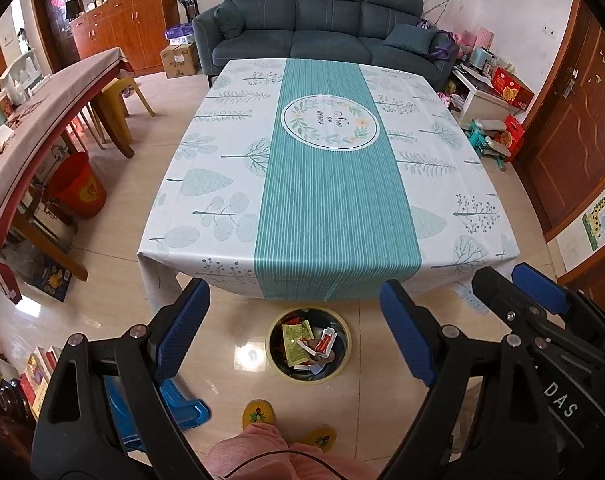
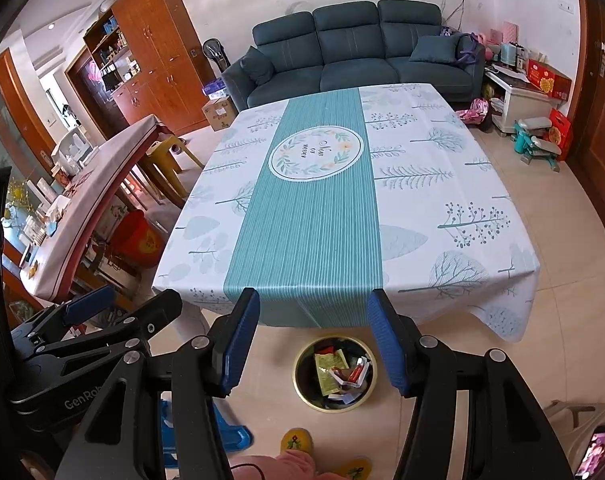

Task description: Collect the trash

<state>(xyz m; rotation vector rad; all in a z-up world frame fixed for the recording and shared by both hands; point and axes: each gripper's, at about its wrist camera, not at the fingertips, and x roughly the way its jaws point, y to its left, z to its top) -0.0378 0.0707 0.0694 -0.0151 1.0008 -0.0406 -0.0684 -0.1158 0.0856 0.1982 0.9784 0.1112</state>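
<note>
We hold both grippers, left and right, jaws apart and empty, above the bin at six o'clock of the table; trash lies inside; we judge it best to scan the cloth before stopping.

The left hand-held gripper tilts steeply downward, its blue-padded jaws spread wide with nothing between them. Beside it, the right hand-held gripper angles downward likewise, jaws apart and empty.
</note>
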